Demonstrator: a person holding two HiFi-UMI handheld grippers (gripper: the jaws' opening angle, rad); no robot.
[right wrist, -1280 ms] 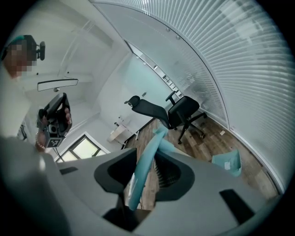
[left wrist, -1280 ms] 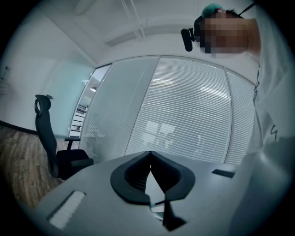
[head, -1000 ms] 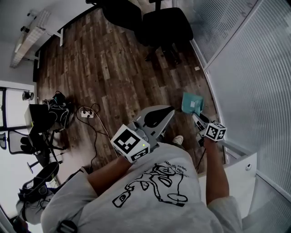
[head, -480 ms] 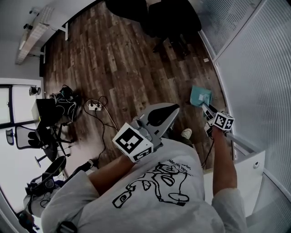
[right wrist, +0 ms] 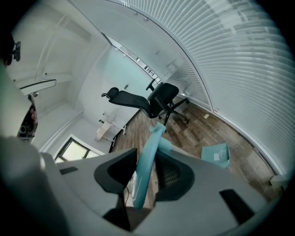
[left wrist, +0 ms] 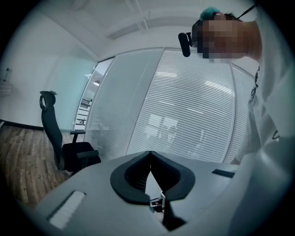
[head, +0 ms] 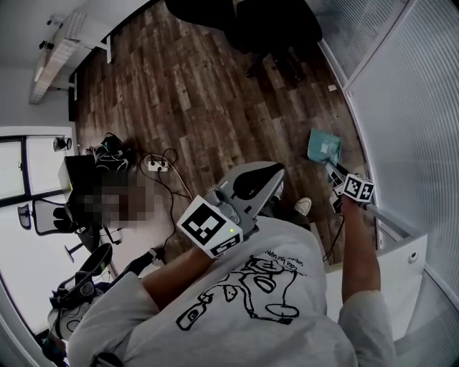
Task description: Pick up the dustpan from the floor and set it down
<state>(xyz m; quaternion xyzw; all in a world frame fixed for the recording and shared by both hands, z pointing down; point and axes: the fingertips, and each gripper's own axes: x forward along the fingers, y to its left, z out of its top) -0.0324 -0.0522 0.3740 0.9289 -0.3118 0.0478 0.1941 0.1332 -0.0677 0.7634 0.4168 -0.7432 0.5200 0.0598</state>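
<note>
The teal dustpan [head: 324, 145] has its pan low by the glass wall; I cannot tell whether it touches the wooden floor. Its long teal handle [right wrist: 146, 161] runs up between the jaws of my right gripper [right wrist: 145, 171], which is shut on it. In the head view my right gripper [head: 337, 178] is just below the pan [right wrist: 217, 155], on an outstretched arm. My left gripper [head: 251, 185] is held near the body at mid-picture. Its jaws [left wrist: 149, 156] meet at the tips with nothing between them.
A glass wall with blinds [head: 409, 107] runs along the right. Black office chairs [head: 244, 21] stand at the far end. A power strip with cables [head: 159, 165] lies on the floor to the left. A white ledge [head: 401, 258] is by my right arm. A shoe [head: 303, 206] shows near the dustpan.
My right gripper has sunk with the teal handle in it, and the pan sits further right in the picture. The left gripper has kept its place.
</note>
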